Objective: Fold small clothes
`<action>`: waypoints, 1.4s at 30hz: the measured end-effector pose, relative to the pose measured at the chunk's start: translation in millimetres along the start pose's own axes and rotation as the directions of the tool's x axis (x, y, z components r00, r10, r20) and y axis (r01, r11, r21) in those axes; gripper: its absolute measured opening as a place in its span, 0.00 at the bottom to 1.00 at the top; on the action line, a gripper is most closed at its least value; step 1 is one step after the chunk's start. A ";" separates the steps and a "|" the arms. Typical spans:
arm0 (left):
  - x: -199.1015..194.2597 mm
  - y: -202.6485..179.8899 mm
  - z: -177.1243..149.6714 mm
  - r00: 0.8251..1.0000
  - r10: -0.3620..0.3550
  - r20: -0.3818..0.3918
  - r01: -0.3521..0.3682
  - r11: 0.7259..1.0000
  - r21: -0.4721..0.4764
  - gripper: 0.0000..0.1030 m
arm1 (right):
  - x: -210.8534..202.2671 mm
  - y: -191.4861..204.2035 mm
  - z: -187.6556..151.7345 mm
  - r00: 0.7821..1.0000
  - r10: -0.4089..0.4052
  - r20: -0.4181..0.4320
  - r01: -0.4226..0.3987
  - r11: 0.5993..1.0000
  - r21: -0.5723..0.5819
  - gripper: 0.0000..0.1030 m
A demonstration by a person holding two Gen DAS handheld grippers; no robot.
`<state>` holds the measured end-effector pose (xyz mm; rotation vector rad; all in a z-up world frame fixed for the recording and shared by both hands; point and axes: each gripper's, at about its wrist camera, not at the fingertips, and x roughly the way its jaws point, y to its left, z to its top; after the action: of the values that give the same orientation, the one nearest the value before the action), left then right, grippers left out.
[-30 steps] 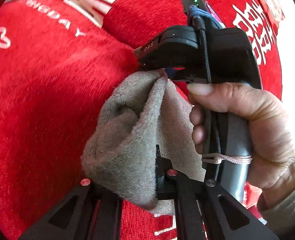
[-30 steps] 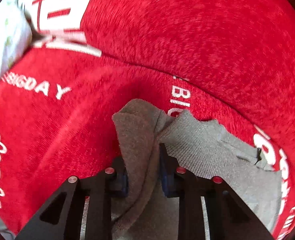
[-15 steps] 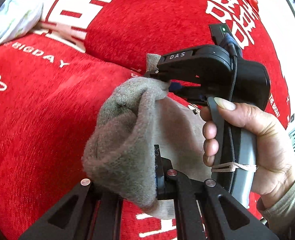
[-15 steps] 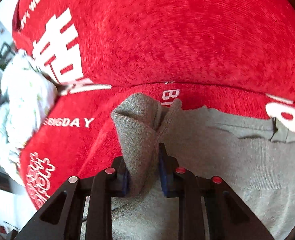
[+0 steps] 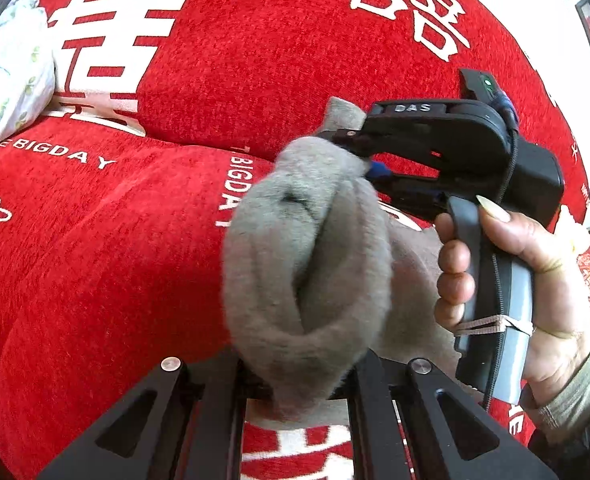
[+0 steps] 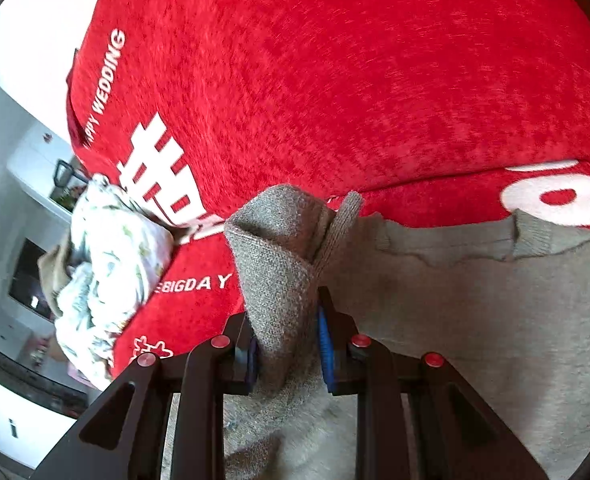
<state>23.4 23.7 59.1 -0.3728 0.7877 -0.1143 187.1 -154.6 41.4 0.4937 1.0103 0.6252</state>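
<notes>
1. Grey knit garment (image 5: 307, 264): small, soft, thick-piled. One bunched end is lifted clear of the red sofa cover (image 5: 107, 264); the rest, in the right wrist view, lies spread flat on that cover (image 6: 475, 300). Judged to be held up by two points along one edge so that the edge can be carried over the flat part as a fold.

2. Left hand-held gripper (image 5: 299, 384): jaws closed almost fully on a gathered wad of the grey knit garment, which bulges up and forward out of the jaws and hides the fingertips. The tight pinch suits the fuzzy cloth, which could slip from a looser hold.

3. Right hand-held gripper (image 6: 287, 352): jaws closed on a doubled fold of the garment, blue pads (image 6: 326, 354) pressing it from both sides. The fold rises above the jaws in a peak. In the left wrist view its tips (image 5: 365, 156) bite the garment just beyond the wad held by the left gripper, so both grips sit close together.

4. Person's right hand (image 5: 535, 280): wrapped round the right gripper's handle, finger on the trigger.

5. Pale floral cloth (image 6: 107, 264): crumpled, well left of the garment at the sofa's end; untouched.
</notes>
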 end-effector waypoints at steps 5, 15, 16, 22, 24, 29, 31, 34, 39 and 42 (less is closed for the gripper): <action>1.3 -27.4 -7.1 0.996 0.086 -0.001 -0.086 0.993 0.080 0.09 | -25.3 -20.8 -1.1 0.999 0.026 0.018 -0.026 1.000 -0.002 0.25; 12.4 -81.6 -19.9 0.971 0.238 -0.024 -0.227 0.948 0.222 0.09 | -56.0 -47.7 -5.7 0.994 0.082 0.072 -0.081 0.996 -0.022 0.25; 13.7 -86.0 -20.6 0.968 0.251 -0.027 -0.238 0.943 0.231 0.09 | -59.4 -51.2 -7.8 0.993 0.084 0.084 -0.082 0.996 -0.030 0.25; 20.7 -107.5 -23.2 0.951 0.309 -0.024 -0.291 0.915 0.278 0.09 | -63.9 -71.0 -4.1 0.988 0.115 0.098 -0.118 0.993 0.017 0.25; 21.2 -112.8 -24.1 0.948 0.319 -0.024 -0.298 0.910 0.289 0.09 | -68.8 -70.1 -1.5 0.987 0.124 0.101 -0.126 0.992 0.012 0.25; 18.1 -126.2 -26.7 0.948 0.315 -0.040 -0.290 0.911 0.294 0.09 | -90.7 -70.4 -0.2 0.989 0.101 0.106 -0.101 0.995 -0.004 0.25; 17.4 -132.7 -31.2 0.951 0.308 -0.043 -0.281 0.910 0.305 0.09 | -103.8 -72.6 -0.8 0.990 0.086 0.108 -0.086 0.996 -0.008 0.25; 18.4 -148.0 -36.6 0.953 0.300 -0.044 -0.269 0.903 0.335 0.09 | -121.2 -78.8 -3.5 0.989 0.074 0.129 -0.073 0.997 -0.018 0.25; 17.7 -168.7 -39.9 0.953 0.302 -0.028 -0.271 0.889 0.370 0.09 | -125.9 -101.1 -1.4 0.985 0.098 0.144 -0.106 0.993 0.049 0.25; 19.6 -175.6 -40.0 0.951 0.307 -0.036 -0.272 0.887 0.373 0.09 | -125.7 -108.9 -0.5 0.984 0.109 0.141 -0.119 0.991 0.065 0.25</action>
<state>15.3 -155.5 85.0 0.1074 0.8879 0.0043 165.3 -319.2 49.0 0.6540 0.8811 0.6485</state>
